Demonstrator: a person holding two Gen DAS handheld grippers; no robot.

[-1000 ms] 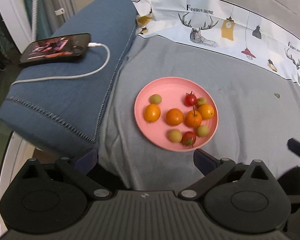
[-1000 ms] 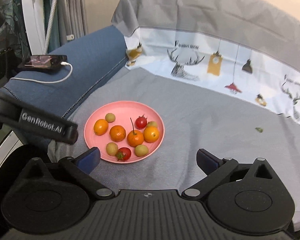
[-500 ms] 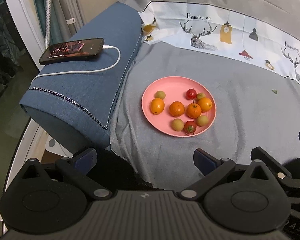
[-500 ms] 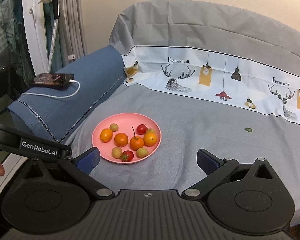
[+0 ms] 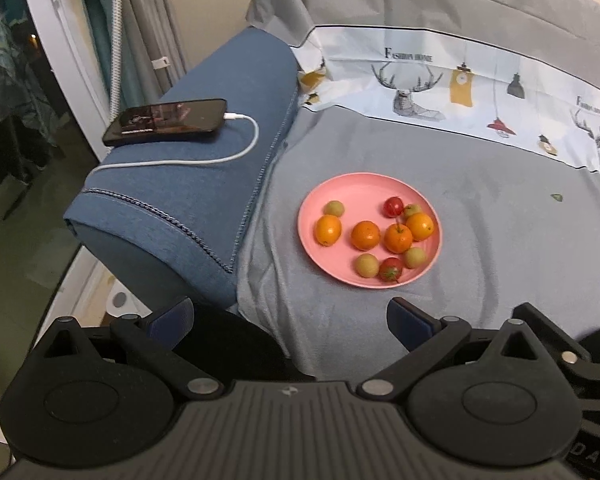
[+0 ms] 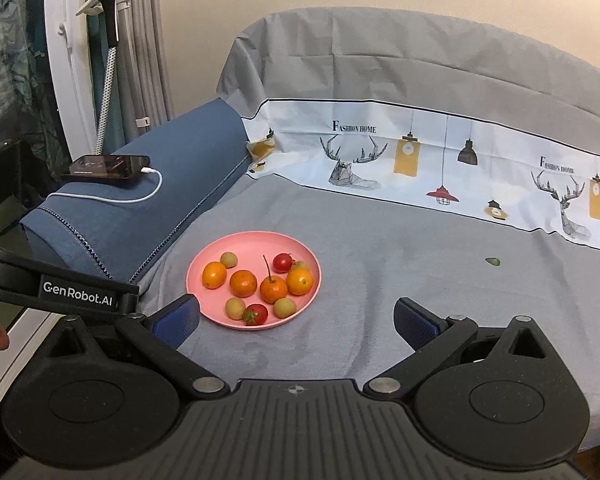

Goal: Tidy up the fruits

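Holding both my left tongs (image 5: 290,314) and right tongs (image 6: 296,318) released and empty, the pink plate (image 6: 256,240) of fruit lies just ahead of both.

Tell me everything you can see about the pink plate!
The pink plate is round, with a low raised rim and a smooth matte surface, maybe plastic. It lies flat on the grey sheet, near the blue cushion but not touching it. It holds ten small fruits: four orange, four yellow-green, two red, one orange with a long stem. Neither gripper touches it.
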